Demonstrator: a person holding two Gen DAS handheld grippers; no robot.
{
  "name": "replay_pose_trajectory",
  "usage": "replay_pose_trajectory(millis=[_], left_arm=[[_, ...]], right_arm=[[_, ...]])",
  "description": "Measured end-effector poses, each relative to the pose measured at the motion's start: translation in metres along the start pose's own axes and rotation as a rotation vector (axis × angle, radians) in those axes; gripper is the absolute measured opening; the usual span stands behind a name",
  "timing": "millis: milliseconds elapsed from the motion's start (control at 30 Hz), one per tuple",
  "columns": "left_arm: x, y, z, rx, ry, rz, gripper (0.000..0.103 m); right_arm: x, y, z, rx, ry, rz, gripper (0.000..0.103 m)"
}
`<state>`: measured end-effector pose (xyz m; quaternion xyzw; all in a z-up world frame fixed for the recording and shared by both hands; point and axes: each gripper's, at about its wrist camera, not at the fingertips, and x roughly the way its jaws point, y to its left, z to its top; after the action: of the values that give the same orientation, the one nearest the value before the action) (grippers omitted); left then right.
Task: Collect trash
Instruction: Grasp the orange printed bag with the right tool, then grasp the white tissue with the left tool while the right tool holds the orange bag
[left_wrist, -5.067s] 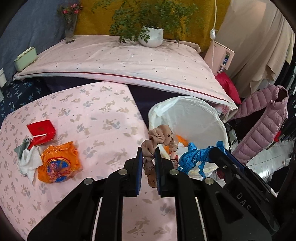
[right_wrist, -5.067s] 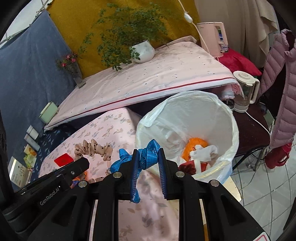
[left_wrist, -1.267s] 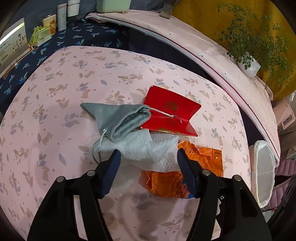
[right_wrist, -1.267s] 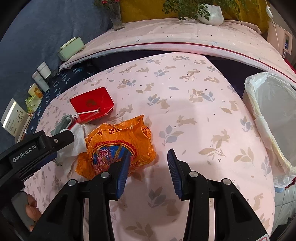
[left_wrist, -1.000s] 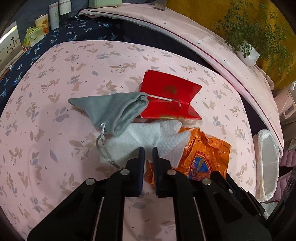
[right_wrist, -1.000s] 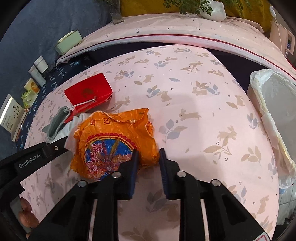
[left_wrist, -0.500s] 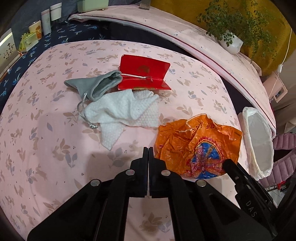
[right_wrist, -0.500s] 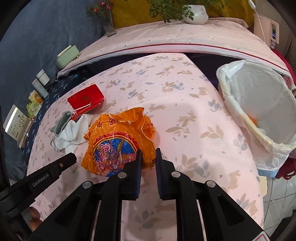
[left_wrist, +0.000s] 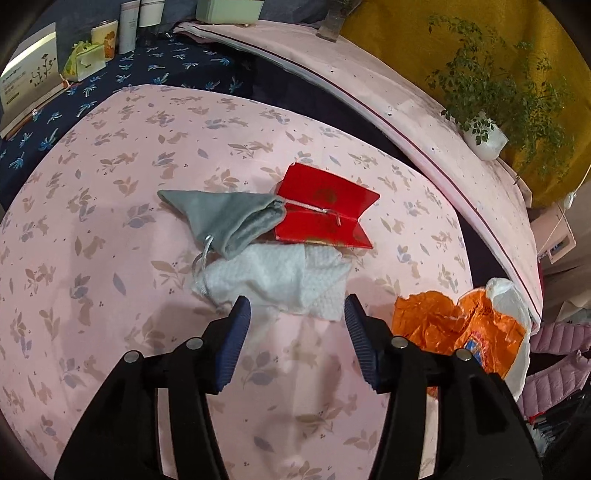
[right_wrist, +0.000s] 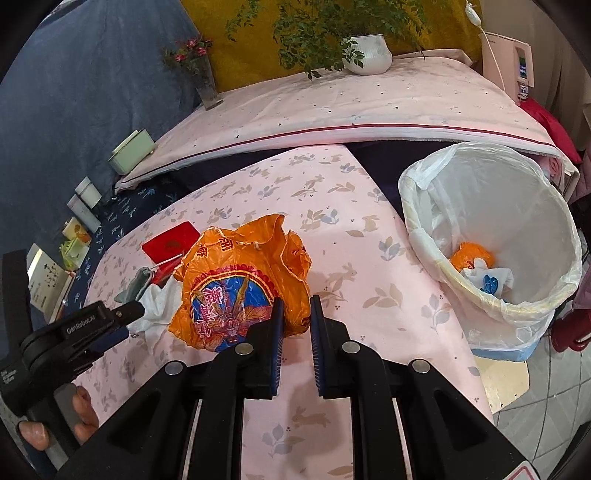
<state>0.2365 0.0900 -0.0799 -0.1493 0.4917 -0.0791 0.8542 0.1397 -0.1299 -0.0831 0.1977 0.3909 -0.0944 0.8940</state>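
The left claw (left_wrist: 295, 321), clamped shut on nothing half a second ago, is opening, its pads still bare — a missed grab being retried, I judge. The white wipe (left_wrist: 280, 277) lies on the desk (left_wrist: 110, 258) just ahead of its tips. The right claw (right_wrist: 295, 325) pinches the orange bag (right_wrist: 236, 280), now lifted; the bin (right_wrist: 491, 229) waits to its right.

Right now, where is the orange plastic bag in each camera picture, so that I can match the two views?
Left wrist view: the orange plastic bag is at the right edge, low, beyond the right finger of the left gripper, whose jaws are opening.
Right wrist view: the bag is in the centre, its near edge between the fingers of the right gripper.
Shared landmark: the red folded card, beyond the bag in both.
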Motion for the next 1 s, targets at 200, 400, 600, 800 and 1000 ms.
replay_pose_trajectory(millis=[200, 400, 600, 800, 1000], left_arm=[[0.035, -0.013, 0.012, 0.0, 0.04, 0.031, 0.054], [0.053, -0.018, 0.004, 0.043, 0.087, 0.082, 0.008], [0.044, -0.021, -0.015, 0.072, 0.106, 0.083, 0.0], [0.031, -0.041, -0.053, 0.152, 0.131, 0.064, 0.0], [0.012, -0.054, -0.071, 0.191, 0.111, 0.048, 0.0]], right_arm=[[0.013, 0.002, 0.002, 0.002, 0.021, -0.001, 0.013], [0.02, -0.004, 0.001, 0.012, 0.035, -0.006, 0.013], [0.014, -0.008, -0.004, 0.018, 0.032, -0.004, 0.013], [0.001, -0.016, -0.011, 0.023, 0.022, -0.007, 0.013], [-0.015, -0.03, -0.014, 0.043, 0.001, -0.017, 0.014]])
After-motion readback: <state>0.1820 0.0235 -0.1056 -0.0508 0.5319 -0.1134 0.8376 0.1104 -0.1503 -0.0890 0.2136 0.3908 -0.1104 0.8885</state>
